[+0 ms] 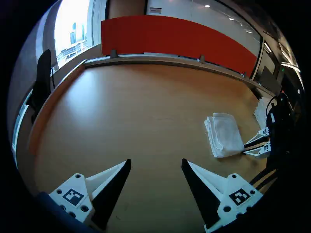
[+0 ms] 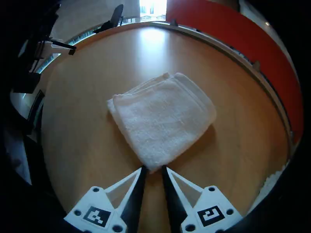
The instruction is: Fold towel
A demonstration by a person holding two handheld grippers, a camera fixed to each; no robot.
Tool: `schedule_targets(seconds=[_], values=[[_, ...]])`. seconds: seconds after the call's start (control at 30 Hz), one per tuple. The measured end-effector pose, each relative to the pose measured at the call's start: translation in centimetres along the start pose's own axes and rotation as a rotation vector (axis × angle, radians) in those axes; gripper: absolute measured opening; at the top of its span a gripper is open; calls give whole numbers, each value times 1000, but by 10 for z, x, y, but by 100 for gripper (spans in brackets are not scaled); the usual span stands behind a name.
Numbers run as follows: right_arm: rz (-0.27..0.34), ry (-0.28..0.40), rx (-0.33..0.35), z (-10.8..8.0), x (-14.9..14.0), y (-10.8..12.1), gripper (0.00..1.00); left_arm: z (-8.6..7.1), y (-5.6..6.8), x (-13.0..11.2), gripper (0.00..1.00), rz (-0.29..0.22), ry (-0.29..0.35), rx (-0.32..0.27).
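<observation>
One folded white towel lay flat on the wooden table. One corner pointed straight at the right gripper, and its stacked edges faced up and to the left in the right gripper view. In the left gripper view the towel ran lengthwise from the right gripper toward the red panel at the table's far side. The right gripper's fingers were nearly together with the corner at their tips; I could not tell whether they pinched it. The left gripper stood wide apart over bare wood, well apart from the towel. A window and a dark chair stood beyond the table.
</observation>
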State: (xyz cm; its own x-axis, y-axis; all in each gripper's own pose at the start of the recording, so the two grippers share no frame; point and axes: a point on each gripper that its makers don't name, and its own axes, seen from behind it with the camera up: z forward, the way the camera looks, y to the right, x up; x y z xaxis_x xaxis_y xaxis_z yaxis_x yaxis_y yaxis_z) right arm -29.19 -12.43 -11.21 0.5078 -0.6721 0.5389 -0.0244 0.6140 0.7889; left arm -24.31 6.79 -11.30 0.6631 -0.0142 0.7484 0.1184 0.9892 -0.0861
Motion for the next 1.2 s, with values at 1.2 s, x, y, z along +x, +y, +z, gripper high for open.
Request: schedule_targets(seconds=[1.2], values=[[-46,111,-86,-48,87,29,5,2,0,6,97,5,36,-17]])
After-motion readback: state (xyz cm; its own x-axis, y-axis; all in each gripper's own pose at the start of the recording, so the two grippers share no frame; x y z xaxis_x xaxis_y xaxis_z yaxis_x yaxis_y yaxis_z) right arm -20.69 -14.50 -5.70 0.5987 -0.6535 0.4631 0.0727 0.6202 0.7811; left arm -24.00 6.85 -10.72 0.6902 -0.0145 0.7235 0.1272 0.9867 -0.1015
